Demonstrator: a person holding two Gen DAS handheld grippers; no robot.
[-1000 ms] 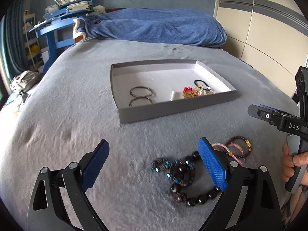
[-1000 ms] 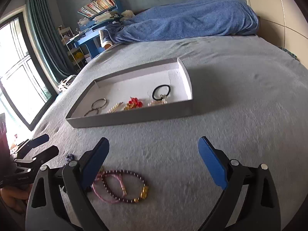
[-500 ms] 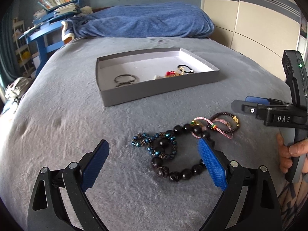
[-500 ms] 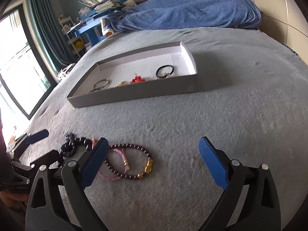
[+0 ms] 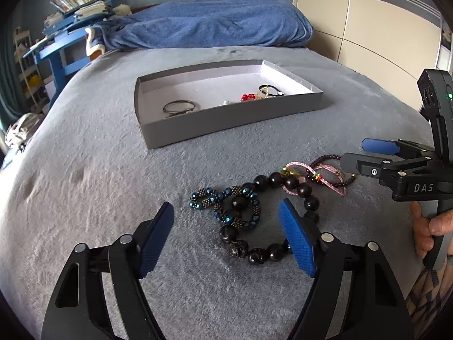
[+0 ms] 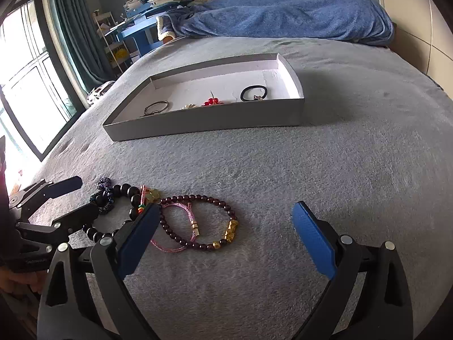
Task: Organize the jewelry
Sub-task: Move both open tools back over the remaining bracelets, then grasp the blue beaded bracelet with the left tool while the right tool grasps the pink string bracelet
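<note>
The left gripper [image 5: 226, 235] hangs low over the grey bed [image 5: 85, 170], its jaws apart and closing, the pads pressing on nothing. Between and just ahead of its blue pads lie a blue bracelet [image 5: 226, 204] and a black bead bracelet [image 5: 263, 218] that overlap; the black beads run under the gripper's right pad. Just beyond that pad lie a pink cord bracelet [image 5: 317, 175] and a dark red bracelet [image 5: 331, 160], tangled together. Farther ahead sits a grey tray [image 5: 226, 124], holding thin rings [image 5: 178, 106], a red bead piece [image 5: 249, 97] and a black hair tie [image 5: 269, 90]. The right gripper [image 6: 223, 235] hovers to the right of the left one, its jaws wide with bare blanket between the pads. The dark red bracelet [image 6: 198, 221], with gold charms, and the pink cord bracelet [image 6: 181, 226] lie just beside its left pad, partly behind it. A hand [image 5: 427, 226] holds its handle. The tray [image 6: 203, 124] lies well ahead of it.
</note>
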